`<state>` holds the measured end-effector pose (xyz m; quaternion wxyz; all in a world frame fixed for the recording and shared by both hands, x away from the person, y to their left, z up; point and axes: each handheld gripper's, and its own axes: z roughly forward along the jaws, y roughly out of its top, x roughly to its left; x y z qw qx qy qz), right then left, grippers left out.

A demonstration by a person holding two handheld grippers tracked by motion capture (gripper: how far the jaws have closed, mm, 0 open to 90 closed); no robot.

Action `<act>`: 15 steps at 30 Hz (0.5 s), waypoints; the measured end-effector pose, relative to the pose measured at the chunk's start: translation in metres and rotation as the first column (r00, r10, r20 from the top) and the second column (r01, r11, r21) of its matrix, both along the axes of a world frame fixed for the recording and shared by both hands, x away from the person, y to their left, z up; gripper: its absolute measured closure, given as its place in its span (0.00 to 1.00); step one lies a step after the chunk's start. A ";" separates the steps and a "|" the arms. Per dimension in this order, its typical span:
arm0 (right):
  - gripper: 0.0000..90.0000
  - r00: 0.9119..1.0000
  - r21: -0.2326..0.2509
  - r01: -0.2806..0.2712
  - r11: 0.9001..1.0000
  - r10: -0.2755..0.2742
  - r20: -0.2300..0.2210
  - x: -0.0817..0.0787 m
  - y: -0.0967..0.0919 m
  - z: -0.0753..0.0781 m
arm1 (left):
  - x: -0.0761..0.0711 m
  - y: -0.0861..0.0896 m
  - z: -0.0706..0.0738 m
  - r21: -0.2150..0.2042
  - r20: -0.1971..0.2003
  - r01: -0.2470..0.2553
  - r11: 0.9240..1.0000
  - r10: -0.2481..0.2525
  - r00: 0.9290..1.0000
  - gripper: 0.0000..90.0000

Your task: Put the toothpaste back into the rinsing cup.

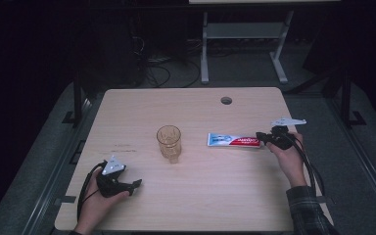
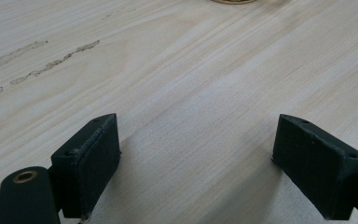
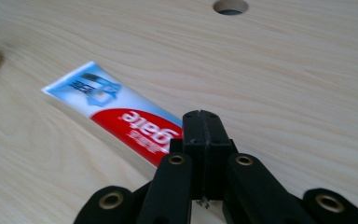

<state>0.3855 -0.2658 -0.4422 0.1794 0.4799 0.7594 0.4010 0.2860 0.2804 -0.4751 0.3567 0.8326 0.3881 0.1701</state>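
High view: a toothpaste tube (image 1: 234,140) lies flat right of centre on the wooden table (image 1: 191,205), beside an amber glass tumbler (image 1: 169,142) at centre. The right gripper (image 1: 260,137), jaws pressed together, meets the tube's right end; whether it pinches the tube cannot be told. The left gripper (image 1: 136,186), lower left, rests with jaws spread over bare wood.

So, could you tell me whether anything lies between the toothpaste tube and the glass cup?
Nothing visible does. The toothpaste tube lies flat to the right of the glass cup, with bare table between them. The right gripper, jaws shut, is at the tube's far end.
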 end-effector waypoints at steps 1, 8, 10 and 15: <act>1.00 1.000 0.002 0.007 1.000 -0.007 -0.002 0.000 -0.003 -0.001 | 0.000 0.000 0.000 0.000 0.000 0.000 1.000 0.000 1.000 0.15; 1.00 0.999 -0.005 0.038 0.999 -0.038 -0.008 0.003 -0.014 -0.006 | 0.000 0.000 0.000 0.000 0.000 0.000 1.000 0.000 1.000 0.15; 1.00 0.999 -0.002 0.050 0.999 -0.050 -0.020 0.004 -0.018 -0.010 | 0.000 0.000 0.000 0.000 0.000 0.000 1.000 0.000 1.000 0.15; 1.00 0.998 -0.004 0.063 0.998 -0.063 -0.031 0.007 -0.022 -0.014 | 0.000 0.000 0.000 0.001 0.000 0.000 1.000 0.000 1.000 0.15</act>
